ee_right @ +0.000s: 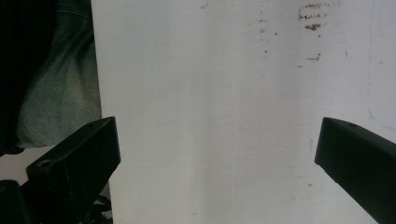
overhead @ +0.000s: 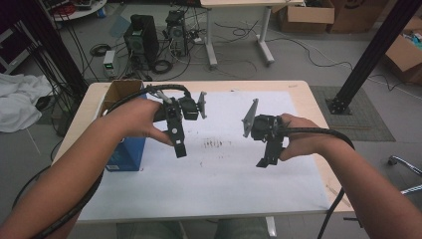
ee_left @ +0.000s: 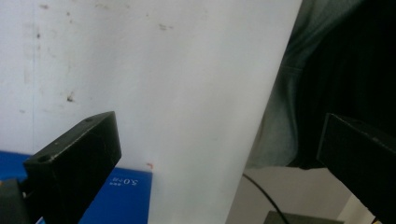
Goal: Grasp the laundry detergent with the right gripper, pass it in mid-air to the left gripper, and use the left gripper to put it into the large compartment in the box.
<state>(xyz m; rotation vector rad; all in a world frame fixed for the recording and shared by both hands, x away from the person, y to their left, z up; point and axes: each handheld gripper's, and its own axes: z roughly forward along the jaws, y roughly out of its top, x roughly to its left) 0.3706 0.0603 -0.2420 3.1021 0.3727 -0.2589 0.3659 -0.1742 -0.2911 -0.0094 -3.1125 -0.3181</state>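
Two hand-held grippers hover above a white sheet [overhead: 214,174] that covers the table. My left gripper [overhead: 179,148] hangs over the sheet's left part, jaws pointing down toward the person, open with nothing between them [ee_left: 219,154]. My right gripper [overhead: 266,158] hangs over the sheet's right part, also pointing down and toward the person, open and empty [ee_right: 217,154]. A blue box [overhead: 125,153] stands at the table's left side, just left of the left gripper, and its blue face [ee_left: 121,196] appears beside the left jaw.
An open cardboard box [overhead: 119,92] sits behind the blue box at the table's left edge. Dark smudges [overhead: 213,144] mark the sheet between the grippers. The person's legs [ee_left: 285,107] are beyond the table's near edge. Computers, cables and a black post [overhead: 373,50] stand on the floor behind.
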